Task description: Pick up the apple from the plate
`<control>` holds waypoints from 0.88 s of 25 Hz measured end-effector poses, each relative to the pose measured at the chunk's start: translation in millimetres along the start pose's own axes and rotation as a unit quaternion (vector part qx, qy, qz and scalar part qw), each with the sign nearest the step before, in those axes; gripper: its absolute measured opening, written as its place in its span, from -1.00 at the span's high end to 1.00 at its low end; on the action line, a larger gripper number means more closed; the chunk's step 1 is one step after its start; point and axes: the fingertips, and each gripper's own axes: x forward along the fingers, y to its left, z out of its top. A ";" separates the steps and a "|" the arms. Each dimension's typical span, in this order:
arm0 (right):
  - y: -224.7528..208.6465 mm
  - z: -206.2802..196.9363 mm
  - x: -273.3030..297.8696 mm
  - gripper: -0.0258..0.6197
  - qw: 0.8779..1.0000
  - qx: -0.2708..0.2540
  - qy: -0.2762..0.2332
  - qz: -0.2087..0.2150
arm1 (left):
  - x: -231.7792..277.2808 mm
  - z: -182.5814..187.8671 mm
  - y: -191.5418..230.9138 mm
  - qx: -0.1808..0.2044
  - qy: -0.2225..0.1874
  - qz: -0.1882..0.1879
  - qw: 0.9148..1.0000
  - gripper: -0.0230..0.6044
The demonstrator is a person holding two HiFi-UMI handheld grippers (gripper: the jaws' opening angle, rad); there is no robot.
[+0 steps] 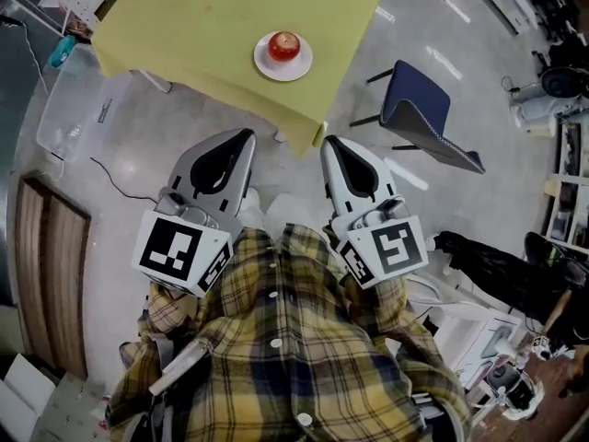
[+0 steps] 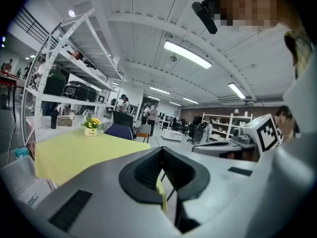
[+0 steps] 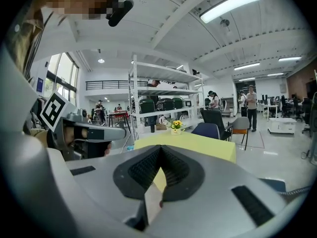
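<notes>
Apple (image 1: 284, 44) is sitting on the white plate (image 1: 262, 65) near the close corner of the yellow counter (image 1: 184, 26), lying ahead of both claws and between their lines. Both the left claw (image 1: 245, 138) and the right claw (image 1: 329, 144) are hovering clenched and empty, short of the counter, well apart from the fruit. Neither is looking clearly nearer, and the round fruit is offering no long axis.

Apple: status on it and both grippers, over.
Left gripper shut, empty; right gripper shut, empty. Apple on plate on table, untouched, ahead of both. Nothing in the way; chair off to the right.
</notes>
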 end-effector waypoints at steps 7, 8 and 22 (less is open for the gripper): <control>-28.5 -3.7 26.4 0.93 1.000 0.008 0.008 -0.002 | 39.9 -0.7 14.7 -0.004 0.010 -0.004 1.000 0.90; -34.9 -2.8 30.2 0.93 1.000 0.008 0.008 0.000 | 47.1 0.7 16.4 -0.004 0.010 -0.002 1.000 0.90; -127.1 37.2 126.6 0.93 0.999 -0.007 0.003 0.040 | 158.1 61.5 70.1 0.010 -0.014 0.033 0.999 0.90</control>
